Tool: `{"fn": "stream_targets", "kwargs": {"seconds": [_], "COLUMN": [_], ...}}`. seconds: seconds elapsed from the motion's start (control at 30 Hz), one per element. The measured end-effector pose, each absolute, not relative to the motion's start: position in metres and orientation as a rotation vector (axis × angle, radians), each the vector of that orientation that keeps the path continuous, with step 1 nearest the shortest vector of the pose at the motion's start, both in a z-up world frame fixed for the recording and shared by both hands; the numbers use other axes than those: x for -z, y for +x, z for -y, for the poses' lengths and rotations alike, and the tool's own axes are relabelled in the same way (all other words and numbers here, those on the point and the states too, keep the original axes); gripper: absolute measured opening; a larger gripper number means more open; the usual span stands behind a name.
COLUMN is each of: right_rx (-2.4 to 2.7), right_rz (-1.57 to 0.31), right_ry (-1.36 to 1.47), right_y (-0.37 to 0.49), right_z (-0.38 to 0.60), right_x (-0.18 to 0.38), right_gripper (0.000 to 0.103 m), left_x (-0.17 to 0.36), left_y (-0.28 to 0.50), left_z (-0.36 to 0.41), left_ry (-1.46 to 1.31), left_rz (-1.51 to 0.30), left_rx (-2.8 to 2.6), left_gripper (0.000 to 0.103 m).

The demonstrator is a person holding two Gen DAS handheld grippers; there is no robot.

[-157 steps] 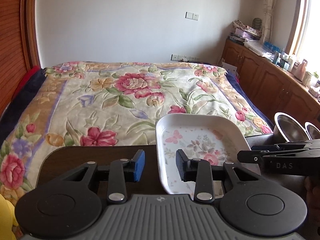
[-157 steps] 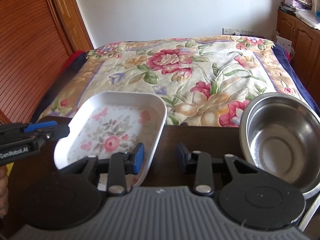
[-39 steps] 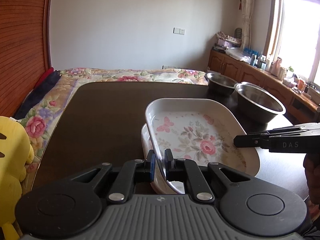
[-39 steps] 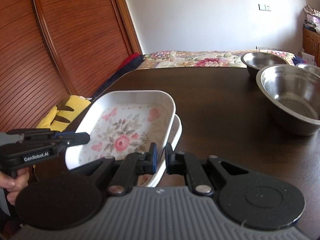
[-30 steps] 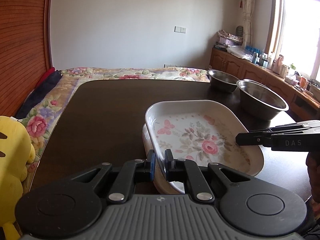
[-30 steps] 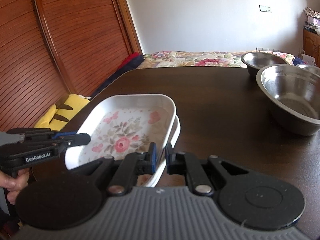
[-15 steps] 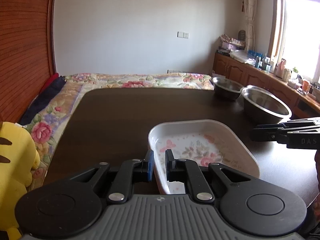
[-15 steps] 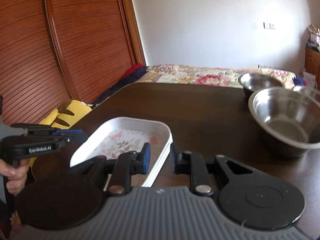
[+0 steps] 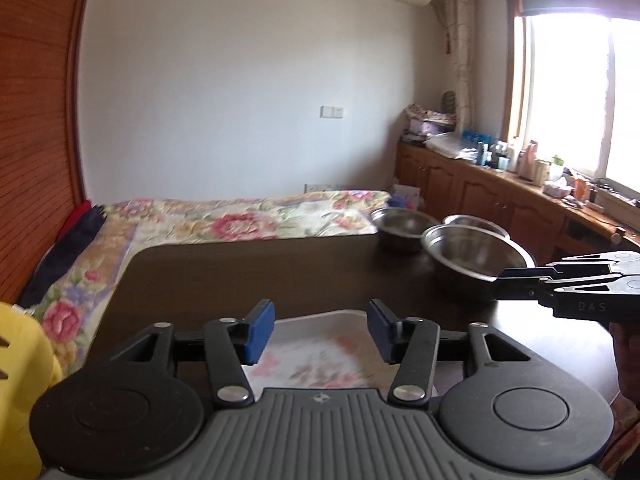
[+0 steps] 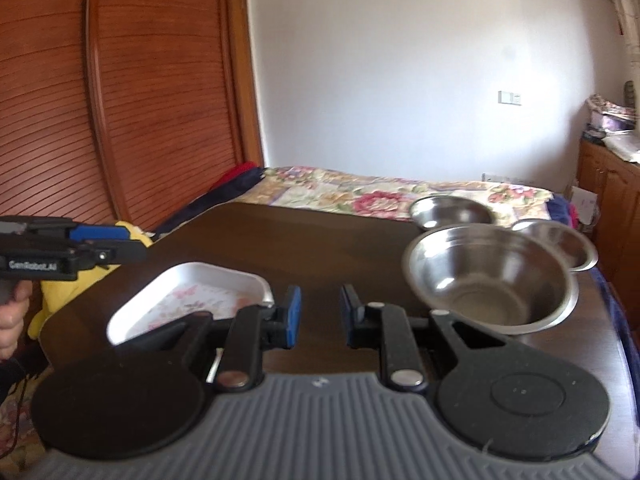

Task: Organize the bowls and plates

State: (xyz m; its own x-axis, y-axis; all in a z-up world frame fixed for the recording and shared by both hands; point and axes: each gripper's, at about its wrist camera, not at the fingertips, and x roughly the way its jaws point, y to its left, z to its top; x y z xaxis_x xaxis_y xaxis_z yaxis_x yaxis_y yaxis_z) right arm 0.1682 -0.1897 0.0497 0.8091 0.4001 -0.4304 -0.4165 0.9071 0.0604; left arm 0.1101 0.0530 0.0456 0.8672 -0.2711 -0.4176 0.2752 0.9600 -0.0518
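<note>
A white rectangular plate with a rose pattern [image 9: 320,354] [image 10: 192,300] lies on the dark wooden table [image 9: 280,268] [image 10: 320,240], near its front edge. My left gripper [image 9: 320,330] hovers above it, open and holding nothing. My right gripper [image 10: 318,316] is open too, raised just right of the plate. Three steel bowls stand at the table's right: a large one [image 9: 476,254] [image 10: 490,276], a small one behind it [image 9: 402,222] [image 10: 450,210] and another at the far right [image 9: 474,222] [image 10: 556,242]. Whether a second plate lies under the flowered one is hidden.
A bed with a floral quilt [image 9: 240,220] [image 10: 380,194] lies beyond the table. A yellow plush toy [image 9: 20,380] [image 10: 92,276] sits at the left edge. Wooden cabinets with clutter [image 9: 500,196] run along the right wall under a window. A ribbed wooden door [image 10: 120,100] fills the left.
Both grippers have let go of the flowered plate, opened and lifted up and back. The plate now rests low on the table.
</note>
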Motion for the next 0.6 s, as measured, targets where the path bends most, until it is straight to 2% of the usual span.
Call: {"fn": "stream_targets", "kwargs": {"seconds": [0.6], "right_rx": [-0.363], "right_rz": [-0.388], "right_ry": [0.027], "right_y": [0.172], "right_z": [0.248], "right_x": [-0.046], "right_gripper": [0.024], "left_x": [-0.062], "left_y": [0.130], "left_z": [0.020], "left_ry": [0.029], "left_rz": [-0.398], "left_rx": [0.368], "left_gripper": [0.089]}}
